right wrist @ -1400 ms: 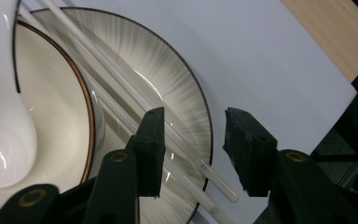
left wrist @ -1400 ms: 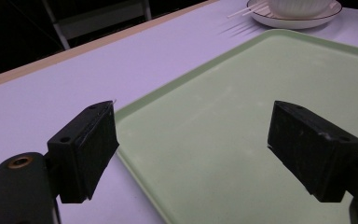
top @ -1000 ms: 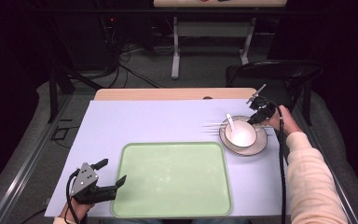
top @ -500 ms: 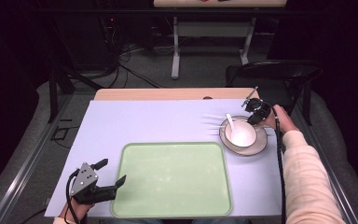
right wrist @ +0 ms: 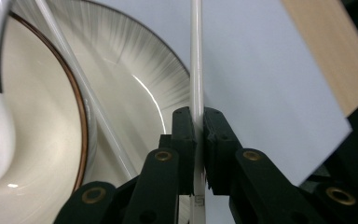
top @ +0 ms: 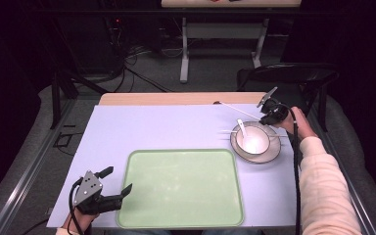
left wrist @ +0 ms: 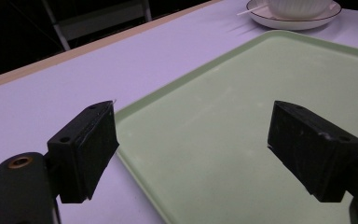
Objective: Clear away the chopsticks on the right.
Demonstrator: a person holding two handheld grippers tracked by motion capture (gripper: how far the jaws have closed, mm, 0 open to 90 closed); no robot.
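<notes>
Chopstick [right wrist: 196, 56], a thin glossy white rod, is pinched between the pressed-together jaws of the right gripper [top: 269, 116] near the far right corner of the table [top: 166, 128], lifted and angled off the plate; the jaws have just been closing on it. I'd say pickup is done, placing remains. A second chopstick [right wrist: 81, 88] lies across the ribbed cream plate [top: 274, 152] under the bowl [top: 253, 140] with its spoon [top: 241, 128]. The smooth green tray [top: 178, 188] sits bare by the near edge, the left gripper [top: 112, 191] spread beside it.
</notes>
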